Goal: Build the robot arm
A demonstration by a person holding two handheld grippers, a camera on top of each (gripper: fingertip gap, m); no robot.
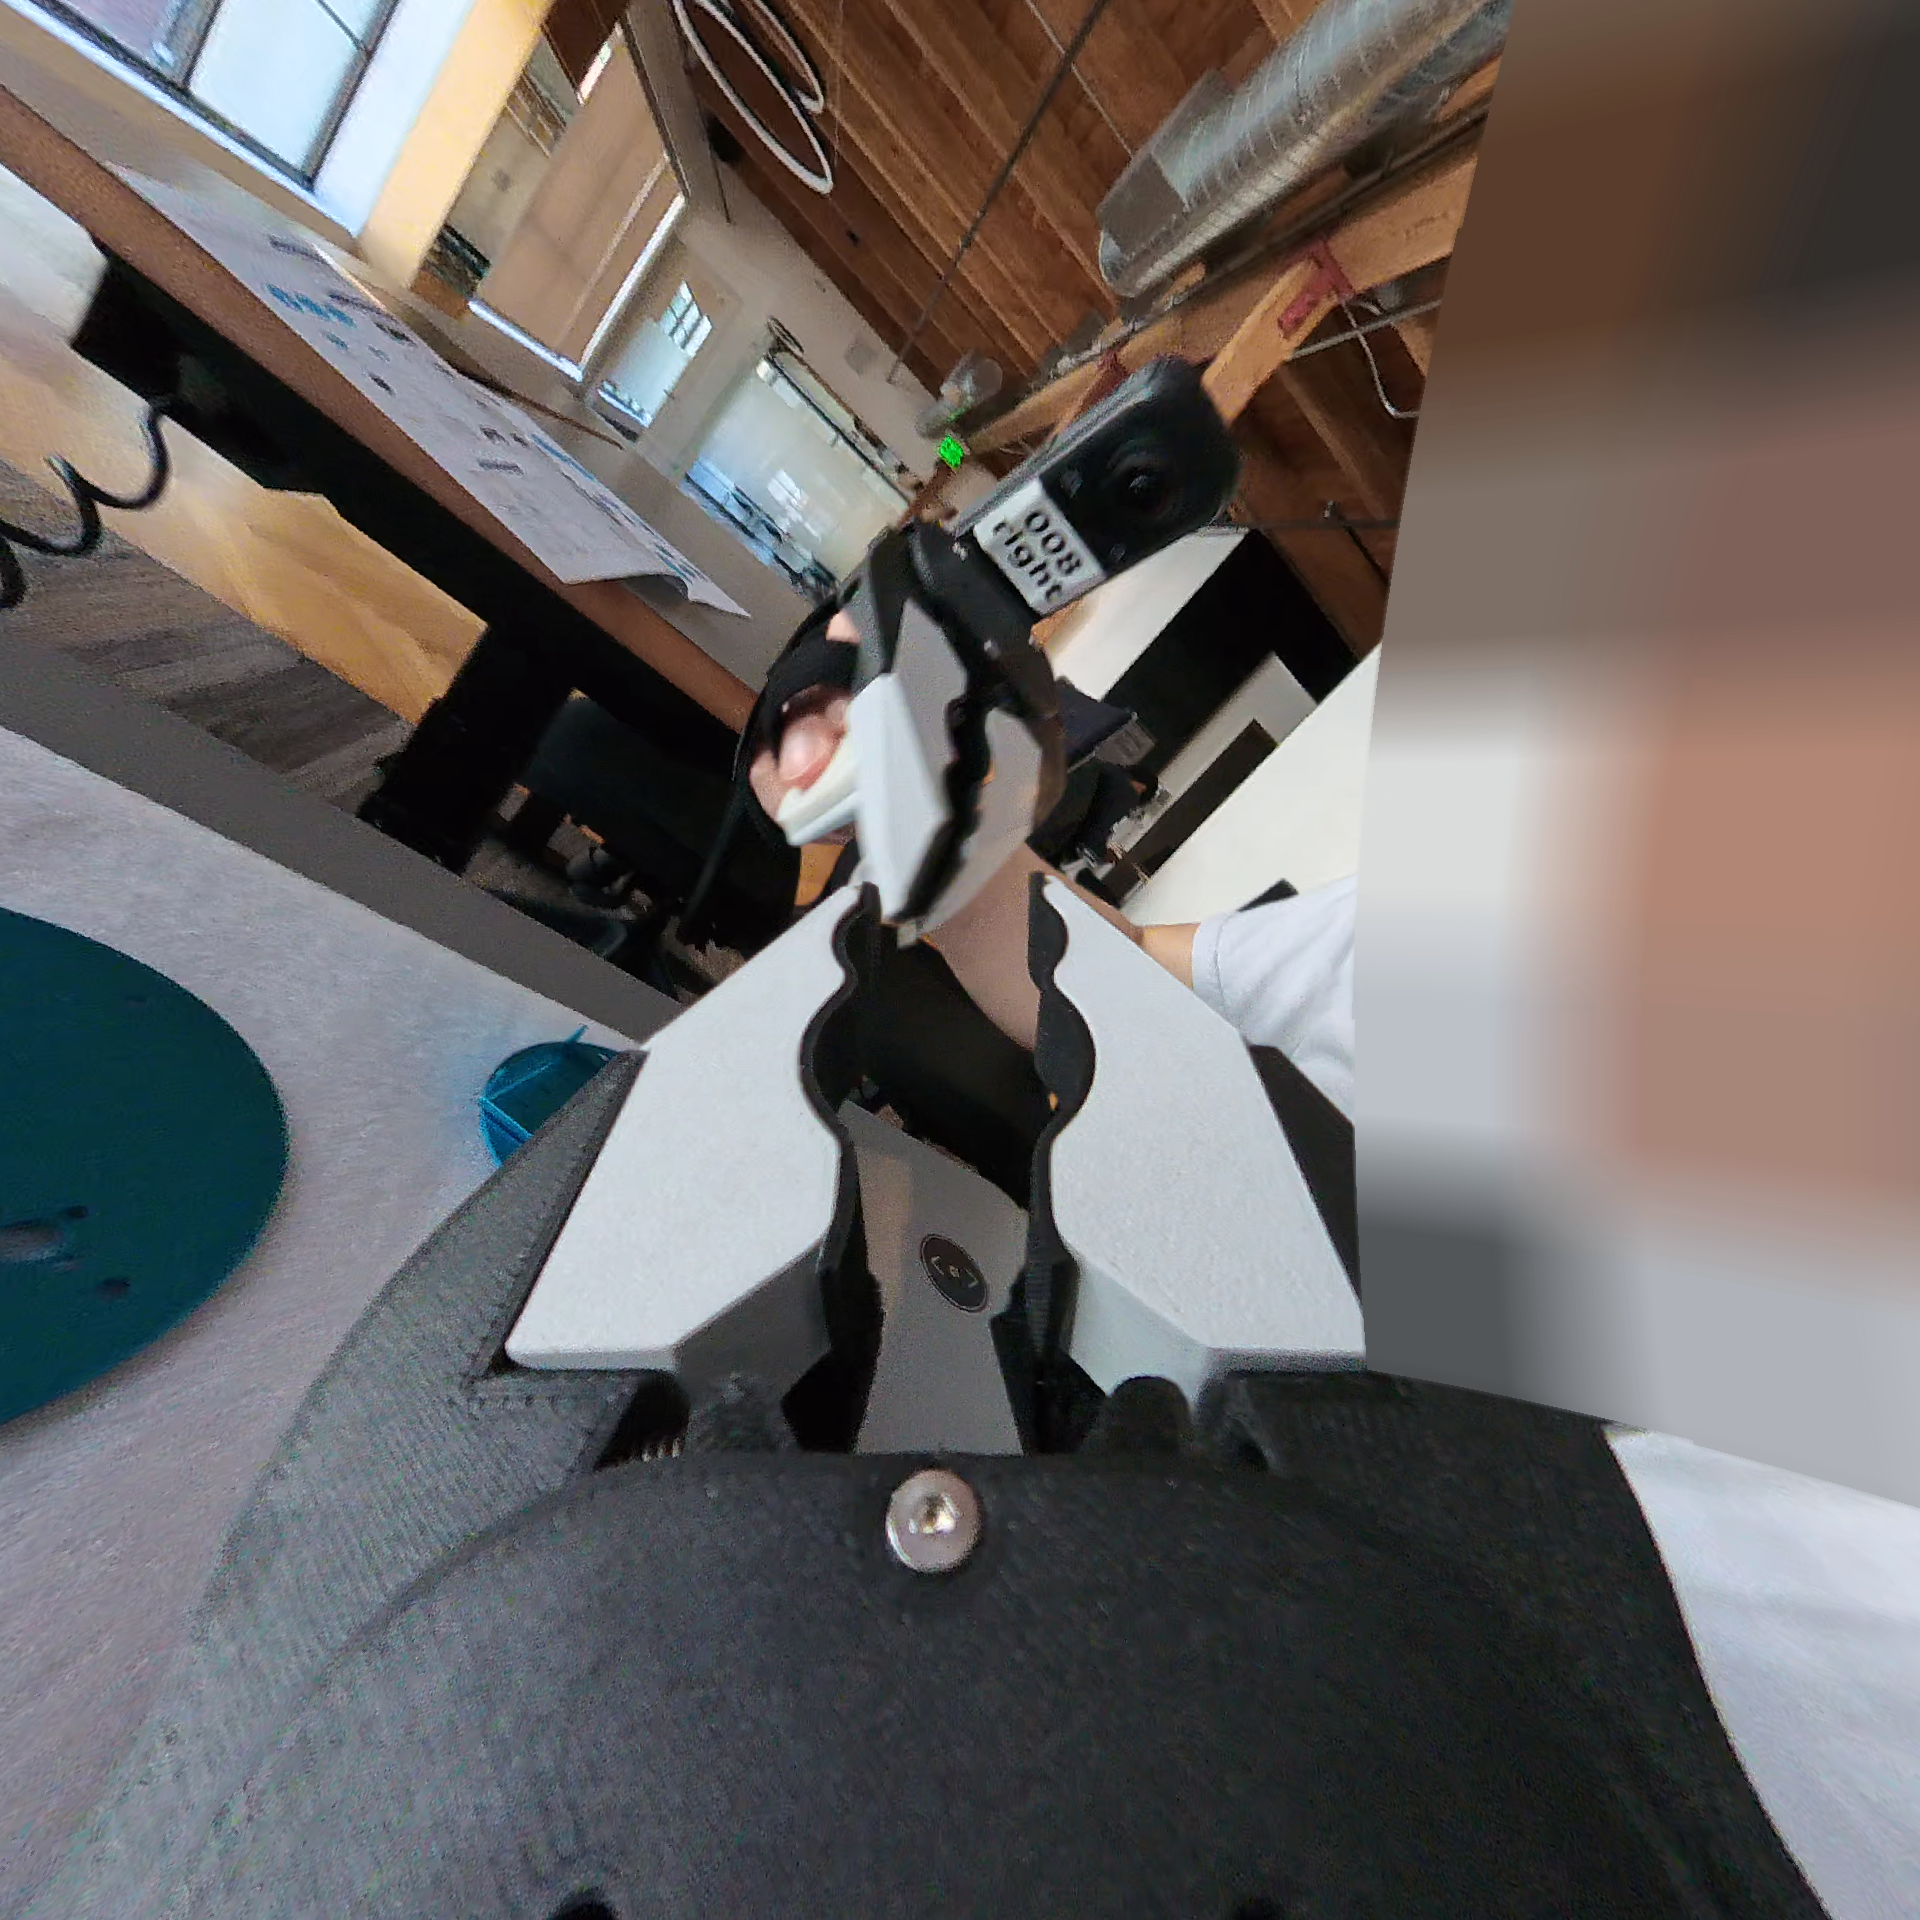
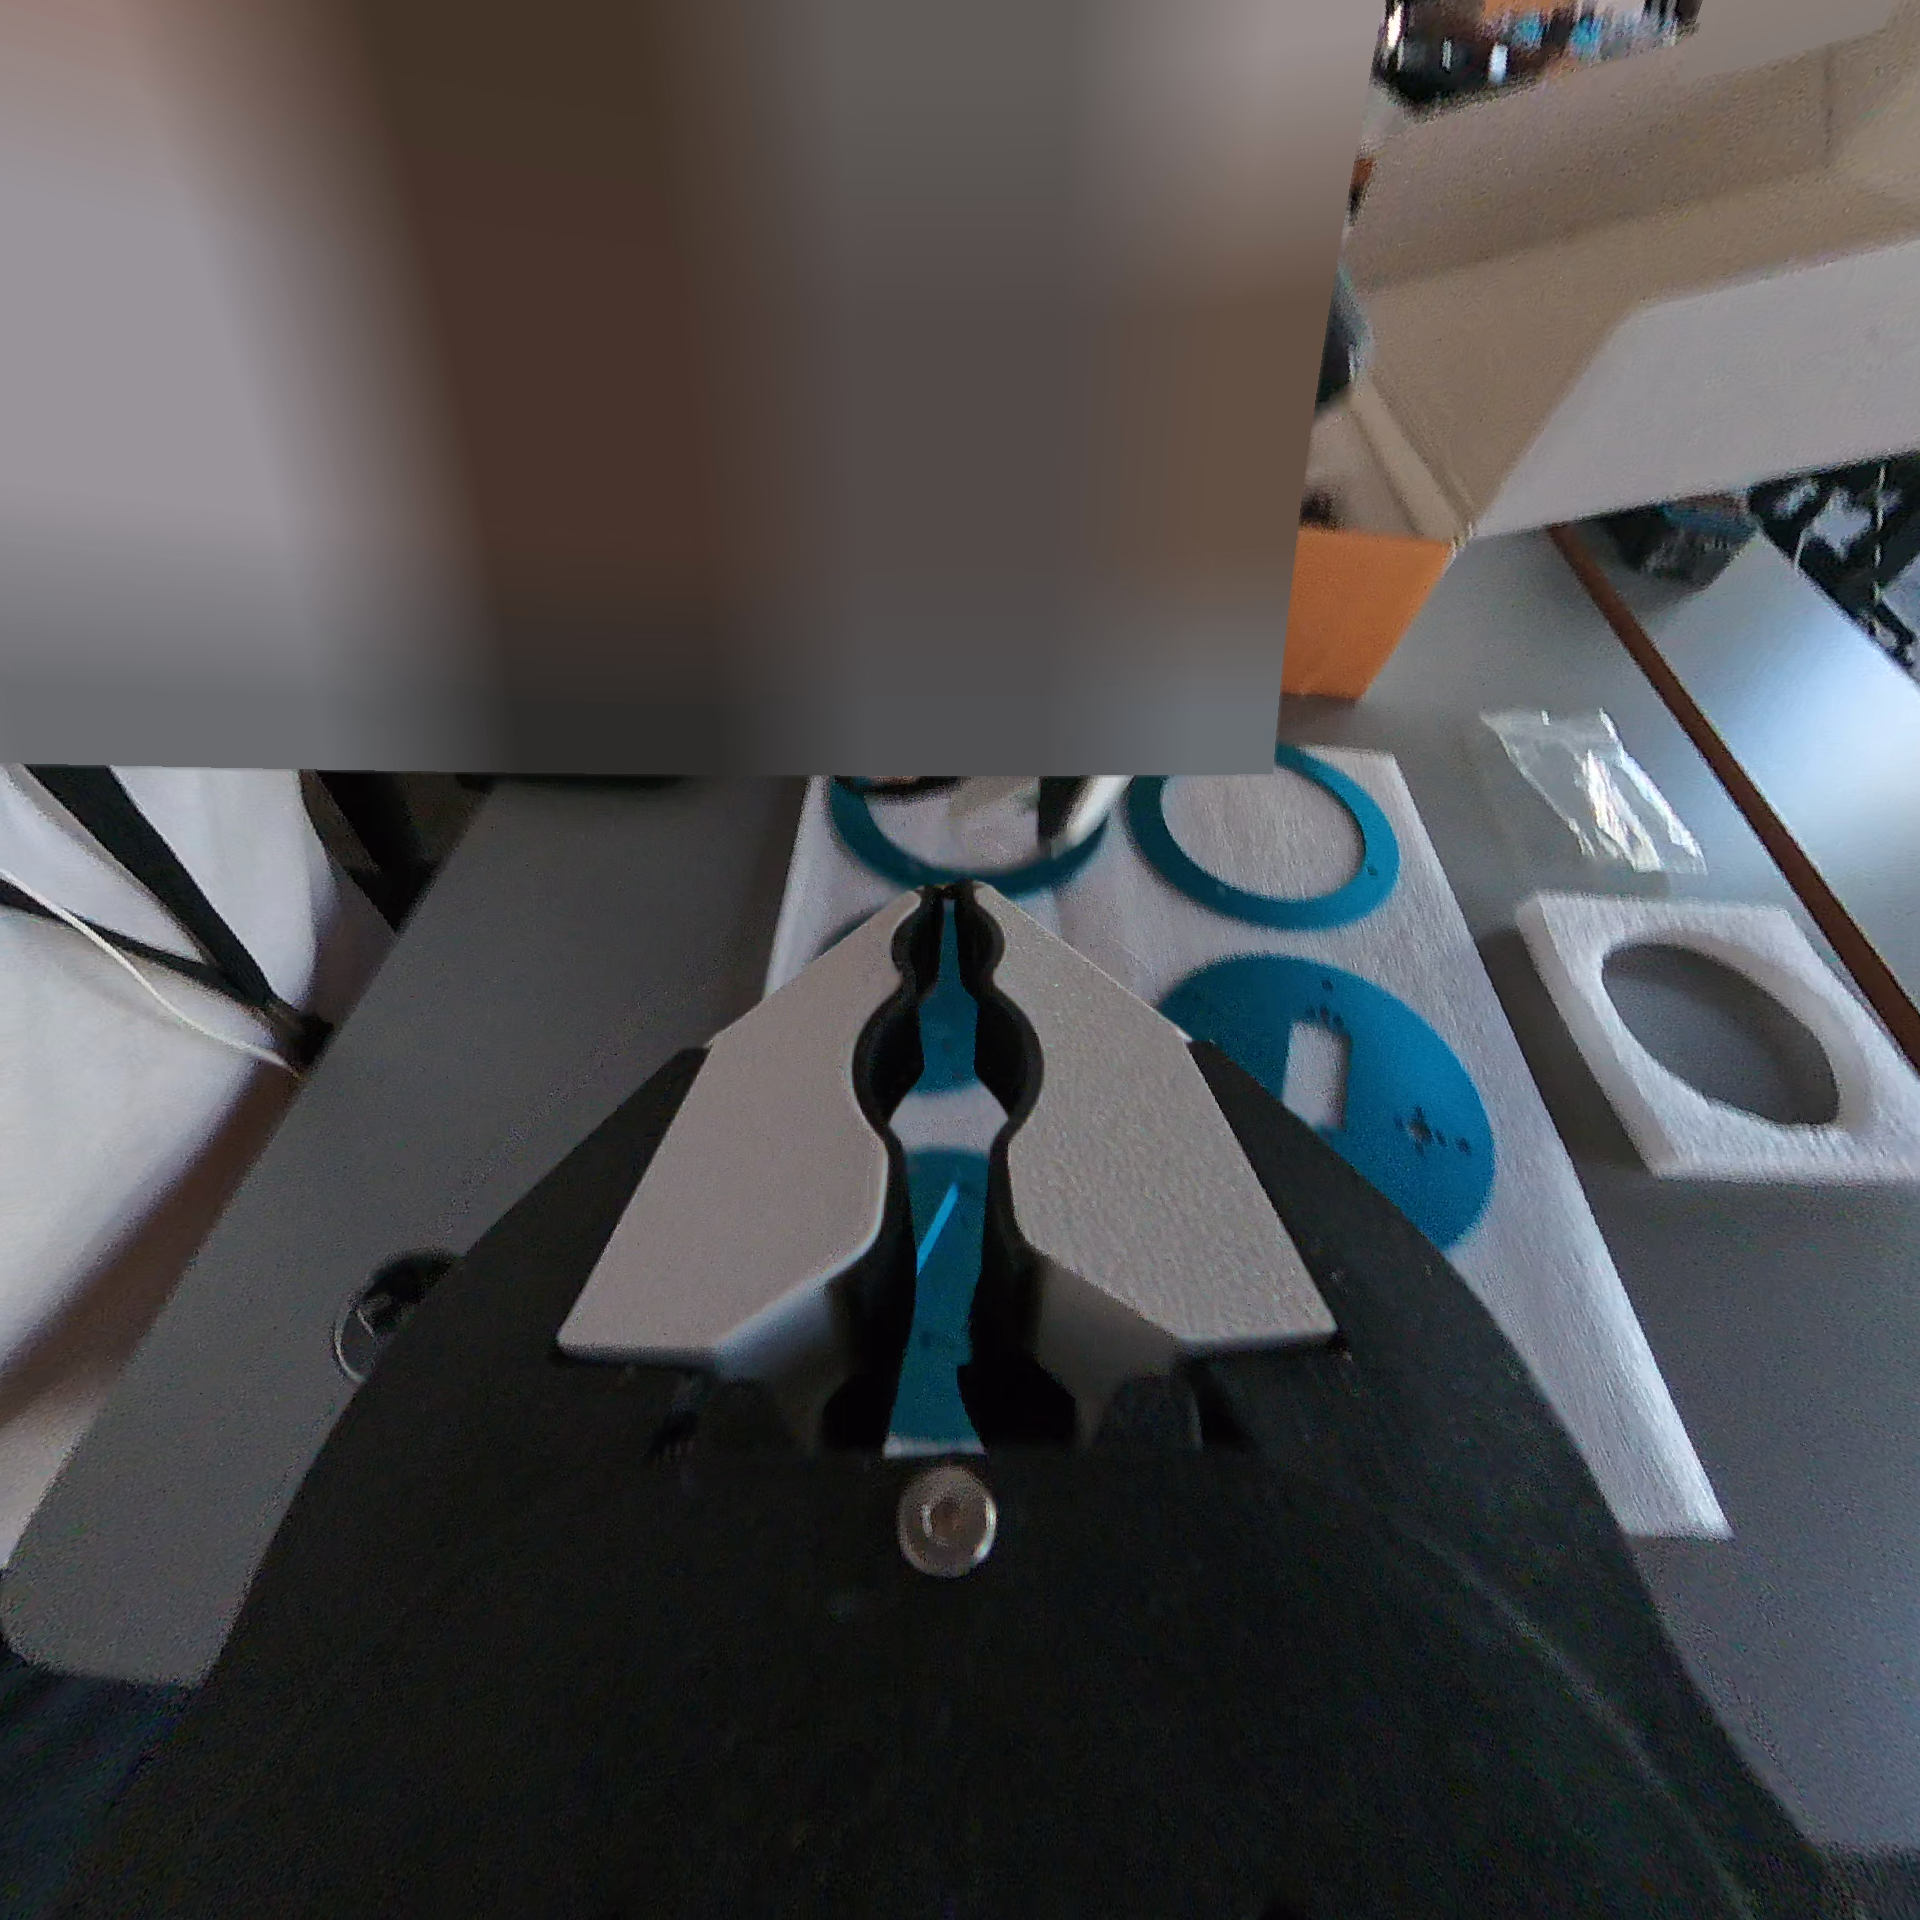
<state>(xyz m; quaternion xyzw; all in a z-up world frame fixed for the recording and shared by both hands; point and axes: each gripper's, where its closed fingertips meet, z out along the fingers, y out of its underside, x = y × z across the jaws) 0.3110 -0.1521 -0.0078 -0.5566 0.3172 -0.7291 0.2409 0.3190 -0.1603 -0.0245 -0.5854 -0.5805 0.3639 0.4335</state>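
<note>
teal discs (image 2: 1340,1081) and rings (image 2: 1262,836) lie flat on white foam (image 2: 1538,1299) below the right gripper (image 2: 951,894), jaws nearly closed, empty; left gripper (image 1: 951,904) jaws narrowly parted, raised off the bench (image 1: 343,997).

Daylit from windows (image 1: 281,78), soft motion blur, wide-angle edge distortion
</note>
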